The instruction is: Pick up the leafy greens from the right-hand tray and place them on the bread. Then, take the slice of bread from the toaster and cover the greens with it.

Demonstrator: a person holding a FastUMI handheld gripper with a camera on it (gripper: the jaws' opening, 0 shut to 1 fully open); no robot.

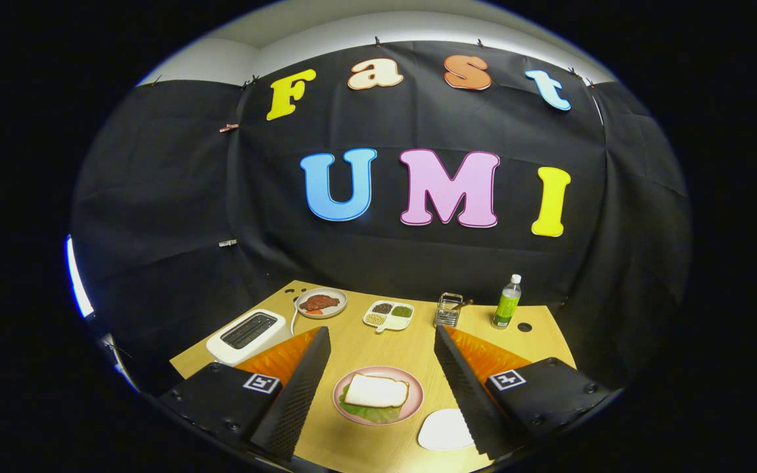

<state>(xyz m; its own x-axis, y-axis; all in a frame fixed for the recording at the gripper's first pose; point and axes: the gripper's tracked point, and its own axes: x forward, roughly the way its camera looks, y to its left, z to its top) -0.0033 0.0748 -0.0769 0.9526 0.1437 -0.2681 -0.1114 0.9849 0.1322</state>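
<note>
We see the gripper (382,368) held above the wooden counter (359,433), its two fingers (299,387) spread wide with nothing between them but open air.

Taking the pink plate (414,397) as our landmark: it lies on the counter between the fingers. On it rests a slice of bread (376,391), and leafy greens (368,414) peek out from under the near edge of that slice; we cannot tell whether another slice lies beneath the greens. Just to the right of the plate, partly behind the right finger, sits a small white tray (443,430), which looks bare.

Beyond the plate and to its left stands a white toaster (247,335), its dark slots facing up; we cannot tell whether anything is in them. Farther back from the plate, left of centre, a round dish (321,303) holds something brownish red. Straight behind the plate is a white divided dish (389,315) with small heaps of dark, green and pale bits in its compartments. To the right of that dish, well behind the plate, stands a small metal holder (448,309), and farther right an upright bottle (507,301) with a white cap and a green label.
</note>
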